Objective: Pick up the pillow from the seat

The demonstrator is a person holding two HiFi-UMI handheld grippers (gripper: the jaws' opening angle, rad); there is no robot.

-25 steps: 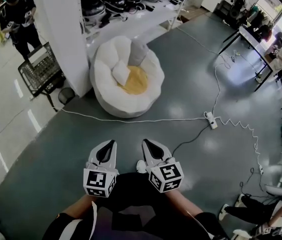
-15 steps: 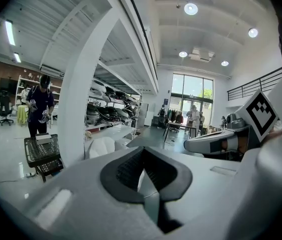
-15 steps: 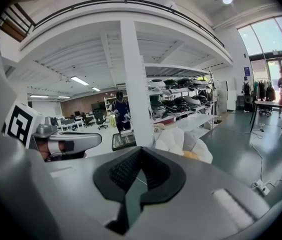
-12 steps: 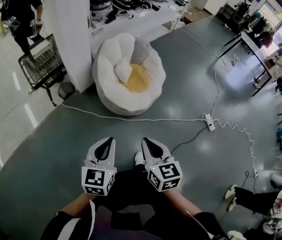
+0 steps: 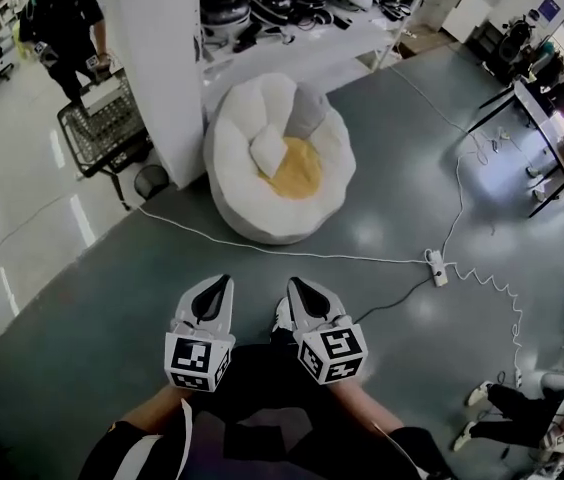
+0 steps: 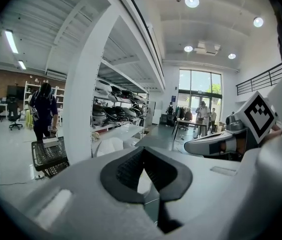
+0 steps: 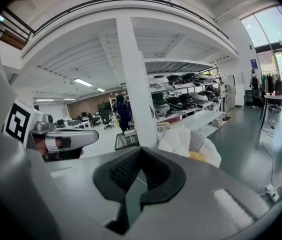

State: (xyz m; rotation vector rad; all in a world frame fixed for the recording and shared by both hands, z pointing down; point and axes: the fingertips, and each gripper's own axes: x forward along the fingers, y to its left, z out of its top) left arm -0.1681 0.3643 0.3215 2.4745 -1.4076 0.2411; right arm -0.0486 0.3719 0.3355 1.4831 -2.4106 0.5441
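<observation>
A small white pillow [image 5: 268, 149] lies on the yellow seat cushion of a round white beanbag chair [image 5: 230, 173], against a white pillar; a grey pillow [image 5: 308, 123] leans at its back. In the right gripper view the chair [image 7: 193, 143] shows ahead to the right, well out of reach. My left gripper [image 5: 222, 284] and right gripper [image 5: 296, 286] are held close to my body, side by side, far short of the chair. Both are shut with nothing between the jaws.
A white cable [image 5: 292, 253] crosses the grey floor in front of the chair to a power strip [image 5: 437, 267]. A black wire cart [image 5: 105, 131] with a person behind it stands left of the pillar [image 5: 152, 58]. Shelves of helmets lie behind; tables at far right.
The chair has shifted slightly right and nearer in the head view as I move toward it. Both grippers keep the same pose and stay shut.
</observation>
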